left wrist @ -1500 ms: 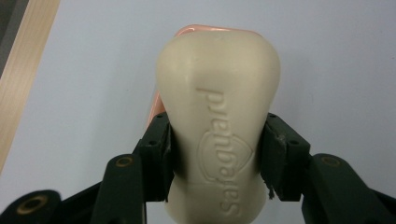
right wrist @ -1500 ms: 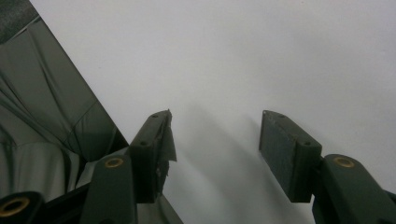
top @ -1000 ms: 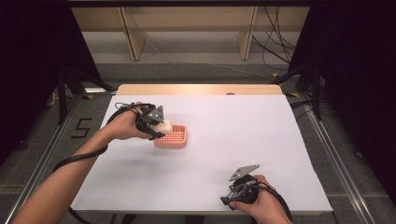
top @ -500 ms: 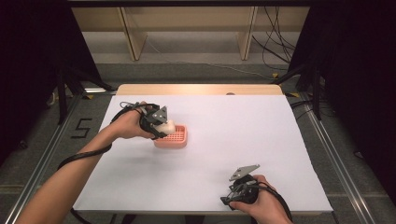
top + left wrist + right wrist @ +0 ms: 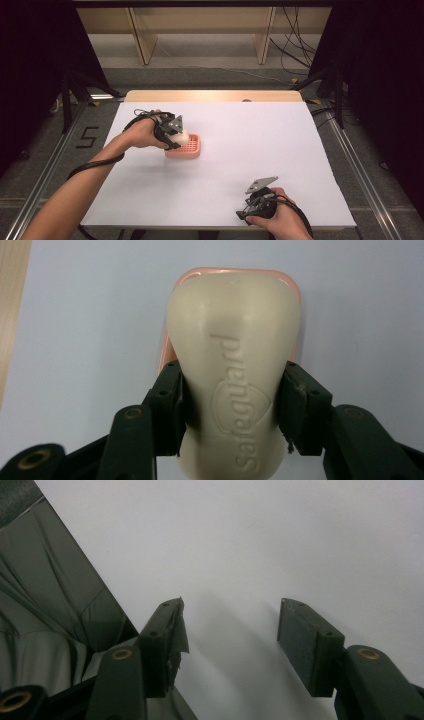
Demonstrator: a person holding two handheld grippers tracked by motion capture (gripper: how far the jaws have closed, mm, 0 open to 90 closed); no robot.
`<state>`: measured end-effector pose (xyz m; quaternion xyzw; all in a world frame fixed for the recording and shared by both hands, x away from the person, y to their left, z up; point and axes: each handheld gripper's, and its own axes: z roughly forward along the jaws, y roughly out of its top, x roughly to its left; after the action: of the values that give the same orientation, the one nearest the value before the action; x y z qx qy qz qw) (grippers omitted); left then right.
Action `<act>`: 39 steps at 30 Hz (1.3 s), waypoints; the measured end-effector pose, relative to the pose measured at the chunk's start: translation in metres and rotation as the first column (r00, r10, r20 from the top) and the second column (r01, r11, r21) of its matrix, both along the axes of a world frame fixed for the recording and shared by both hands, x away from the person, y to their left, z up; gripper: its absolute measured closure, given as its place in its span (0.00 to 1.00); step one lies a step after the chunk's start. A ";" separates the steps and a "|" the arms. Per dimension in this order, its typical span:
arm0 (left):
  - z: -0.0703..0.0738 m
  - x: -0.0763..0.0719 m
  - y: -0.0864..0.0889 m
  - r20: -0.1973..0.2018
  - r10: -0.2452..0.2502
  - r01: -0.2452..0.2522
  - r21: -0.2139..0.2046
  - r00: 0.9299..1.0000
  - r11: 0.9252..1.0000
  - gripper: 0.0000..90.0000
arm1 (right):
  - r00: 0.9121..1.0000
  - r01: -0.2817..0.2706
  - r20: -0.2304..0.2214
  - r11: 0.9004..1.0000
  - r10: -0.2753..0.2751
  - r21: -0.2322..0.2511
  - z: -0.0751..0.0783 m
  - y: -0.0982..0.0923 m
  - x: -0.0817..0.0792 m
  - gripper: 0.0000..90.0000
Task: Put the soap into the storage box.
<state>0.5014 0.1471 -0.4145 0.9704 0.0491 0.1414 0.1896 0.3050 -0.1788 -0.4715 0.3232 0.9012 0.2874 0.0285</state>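
Pinching a cream bar of soap [image 5: 234,375] between its two black pads, the left claw [image 5: 232,410] holds the bar by its narrow sides, with raised lettering facing the camera. Directly beyond the left claw's tips, under the far end of the soap, lies a pink soap dish [image 5: 187,148] on the white tabletop [image 5: 260,145]; whether the bar touches the dish cannot be told. In the high view the left claw [image 5: 176,134] sits at the dish's left edge, the soap [image 5: 180,136] over that edge. The right claw [image 5: 230,645] stands spread with nothing between its pads, over bare tabletop near the front edge, well apart from the dish.
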 end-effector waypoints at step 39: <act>0.010 -0.026 0.030 -0.069 0.156 -0.166 -0.179 0.985 0.970 0.36 | 1.000 0.001 -0.004 1.000 -0.001 -0.003 0.000 -0.002 -0.001 0.49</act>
<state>0.4756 0.1772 -0.4044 0.9449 0.1458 0.1245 0.2652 0.3040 -0.1805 -0.4713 0.3242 0.9016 0.2852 0.0273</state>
